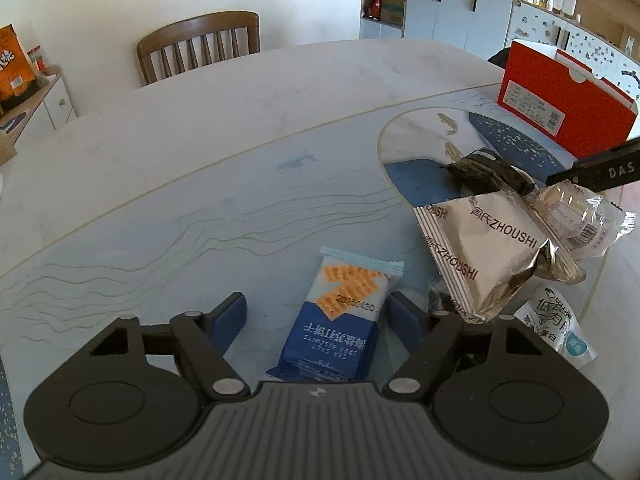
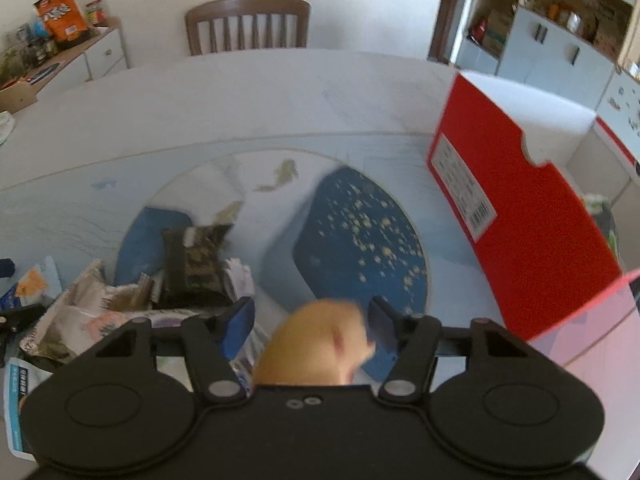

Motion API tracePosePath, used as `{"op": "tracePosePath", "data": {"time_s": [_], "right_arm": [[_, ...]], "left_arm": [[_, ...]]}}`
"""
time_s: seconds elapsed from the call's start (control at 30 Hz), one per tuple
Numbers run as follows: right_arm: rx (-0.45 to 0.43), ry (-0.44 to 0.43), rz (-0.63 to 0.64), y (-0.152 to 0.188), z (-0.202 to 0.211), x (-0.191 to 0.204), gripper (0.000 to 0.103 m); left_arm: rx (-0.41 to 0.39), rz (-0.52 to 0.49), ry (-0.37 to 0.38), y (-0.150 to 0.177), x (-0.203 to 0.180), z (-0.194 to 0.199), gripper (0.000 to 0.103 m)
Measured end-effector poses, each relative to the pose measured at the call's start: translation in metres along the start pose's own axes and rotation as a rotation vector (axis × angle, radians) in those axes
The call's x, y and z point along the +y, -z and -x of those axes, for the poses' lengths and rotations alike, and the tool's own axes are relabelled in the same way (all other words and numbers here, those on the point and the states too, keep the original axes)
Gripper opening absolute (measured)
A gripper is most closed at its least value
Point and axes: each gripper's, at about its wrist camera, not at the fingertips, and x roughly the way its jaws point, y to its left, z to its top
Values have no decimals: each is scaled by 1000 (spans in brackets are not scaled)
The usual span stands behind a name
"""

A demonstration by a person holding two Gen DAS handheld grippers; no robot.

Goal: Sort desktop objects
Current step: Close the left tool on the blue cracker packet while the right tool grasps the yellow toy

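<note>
Left gripper (image 1: 318, 320) straddles blue-and-white plastic soda biscuit packet (image 1: 336, 320) flat on pale patterned table mat (image 1: 160, 208), long axis along the fingers, right pad near touching, left clear. Right gripper (image 2: 310, 326) has blurred yellow-wrapped bun (image 2: 320, 344) between the pads; grip unconfirmed. Red cardboard box (image 2: 520, 216) sits right.

Your far tabletop (image 1: 260, 92) is open. Snack pile (image 1: 492, 248) crowds the near right; red box (image 2: 520, 208) walls the right edge; chair (image 1: 200, 46) behind.
</note>
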Motion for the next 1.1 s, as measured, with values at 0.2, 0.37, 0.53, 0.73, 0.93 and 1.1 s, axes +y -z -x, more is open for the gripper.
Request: {"op": "tracePosePath", "data": {"time_s": [0.2,0.37,0.53,0.73,0.93,1.1], "right_arm": [[35,7,-64,15,-1,-18,63],[61,19,-74,33,3,-26,69],[60,15,-91,45,10,-23,68],[52,-13,-127,47,18,-24,48],[14,-15,-130,45,32,-29,47],[-24,-32,-122,38,53,-38,46]], "left_arm": [[-10,-13,5,1,-5,3,63],[-23,-12,3,3,-7,3,57],[-32,-16,4,3,-11,6,40],[-25,14,-2,2,-10,7,36],[-25,40,-9,1,-7,12,36],[-51,56,-6,-12,-8,32,36]]}}
